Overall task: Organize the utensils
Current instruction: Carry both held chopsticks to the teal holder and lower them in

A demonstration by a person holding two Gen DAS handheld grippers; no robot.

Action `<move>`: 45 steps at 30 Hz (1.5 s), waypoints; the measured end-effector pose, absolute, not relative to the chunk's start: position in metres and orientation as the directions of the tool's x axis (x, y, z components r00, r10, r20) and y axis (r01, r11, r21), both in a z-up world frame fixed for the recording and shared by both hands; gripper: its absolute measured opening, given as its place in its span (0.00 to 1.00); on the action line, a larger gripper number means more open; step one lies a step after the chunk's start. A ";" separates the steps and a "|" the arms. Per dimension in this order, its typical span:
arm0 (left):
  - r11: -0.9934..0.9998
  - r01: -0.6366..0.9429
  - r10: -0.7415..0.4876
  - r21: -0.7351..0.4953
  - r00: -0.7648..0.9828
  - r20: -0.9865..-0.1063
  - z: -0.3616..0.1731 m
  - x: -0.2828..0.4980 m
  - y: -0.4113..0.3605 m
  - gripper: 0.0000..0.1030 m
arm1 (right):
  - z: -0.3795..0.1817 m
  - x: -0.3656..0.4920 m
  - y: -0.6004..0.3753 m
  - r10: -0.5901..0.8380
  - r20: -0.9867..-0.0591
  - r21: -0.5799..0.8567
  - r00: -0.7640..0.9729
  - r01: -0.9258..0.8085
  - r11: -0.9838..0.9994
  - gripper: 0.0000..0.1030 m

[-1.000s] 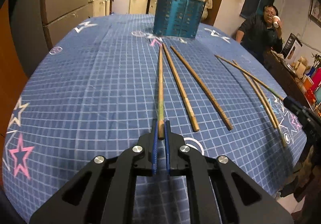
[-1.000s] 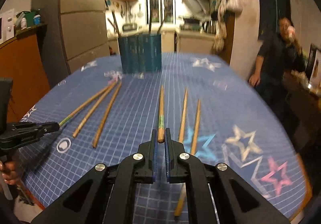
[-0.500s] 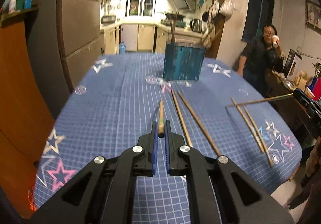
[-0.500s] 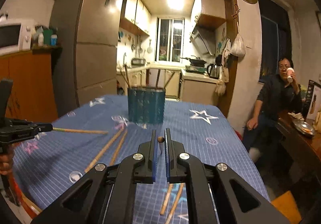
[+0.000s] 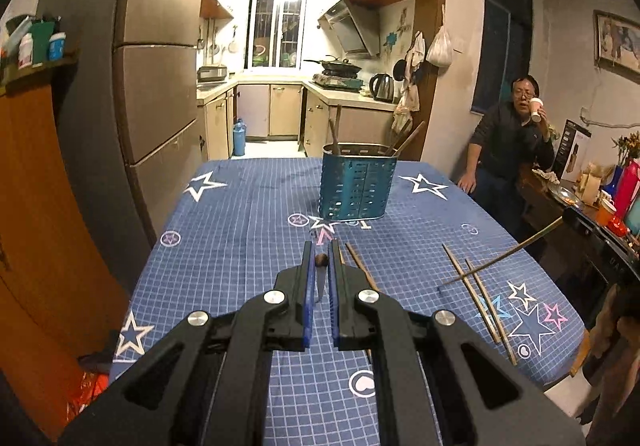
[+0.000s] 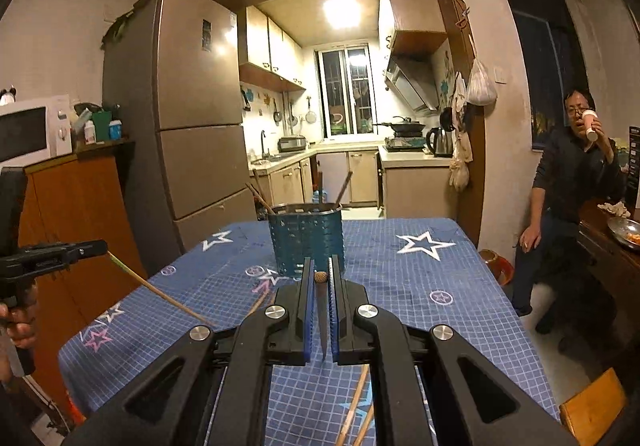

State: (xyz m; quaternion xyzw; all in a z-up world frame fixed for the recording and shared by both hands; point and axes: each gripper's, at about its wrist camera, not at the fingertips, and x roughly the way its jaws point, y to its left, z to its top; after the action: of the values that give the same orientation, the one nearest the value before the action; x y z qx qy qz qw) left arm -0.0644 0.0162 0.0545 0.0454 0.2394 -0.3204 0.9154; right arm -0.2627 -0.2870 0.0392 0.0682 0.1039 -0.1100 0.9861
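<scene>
A teal perforated utensil holder (image 5: 354,188) stands upright at the far middle of the table, with a few chopsticks in it; it also shows in the right wrist view (image 6: 306,240). My left gripper (image 5: 321,260) is shut on a wooden chopstick (image 5: 321,259), held off the table with its end toward the camera. My right gripper (image 6: 320,277) is shut on another wooden chopstick (image 6: 320,277), also lifted. Two chopsticks (image 5: 362,270) lie beyond my left gripper, and two more (image 5: 476,292) lie at the right. The right gripper's chopstick (image 5: 504,256) shows crossing above them.
The table carries a blue grid cloth with stars (image 5: 248,214). A seated man with a cup (image 5: 516,134) is at the far right. A fridge (image 5: 160,86) and an orange cabinet (image 5: 36,206) stand at the left. A cluttered side table (image 5: 580,194) is at the right.
Both grippers have lifted their chopsticks off the table and tilted upward, so the views now look level across the table toward the holder and kitchen.
</scene>
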 end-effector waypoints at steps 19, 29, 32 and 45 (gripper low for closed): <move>0.788 0.614 -0.557 -0.034 0.690 -0.463 0.076 -0.068 -0.002 0.05 | 0.079 -0.251 -0.279 -0.164 -0.156 0.064 0.974 0.175 0.982 0.08; 0.741 0.671 -0.624 -0.040 0.664 -0.412 0.125 -0.042 -0.029 0.05 | 0.122 -0.196 -0.288 -0.131 -0.155 0.023 0.979 0.136 0.990 0.08; 0.719 0.695 -0.651 -0.018 0.664 -0.367 0.155 -0.032 -0.051 0.05 | 0.158 -0.167 -0.295 -0.132 -0.130 0.012 0.983 0.134 0.991 0.08; 0.708 0.706 -0.686 0.018 0.694 -0.218 0.239 0.053 -0.152 0.05 | 0.266 -0.060 -0.359 -0.221 0.015 0.090 0.975 0.218 0.972 0.08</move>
State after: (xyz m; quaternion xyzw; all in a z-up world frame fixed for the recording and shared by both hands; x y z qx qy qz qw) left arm 0.0535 -0.1520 0.2389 0.0503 0.0981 -0.3788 0.9189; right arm -0.0595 -0.3592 0.2658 0.0437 -0.0125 -0.1106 0.9928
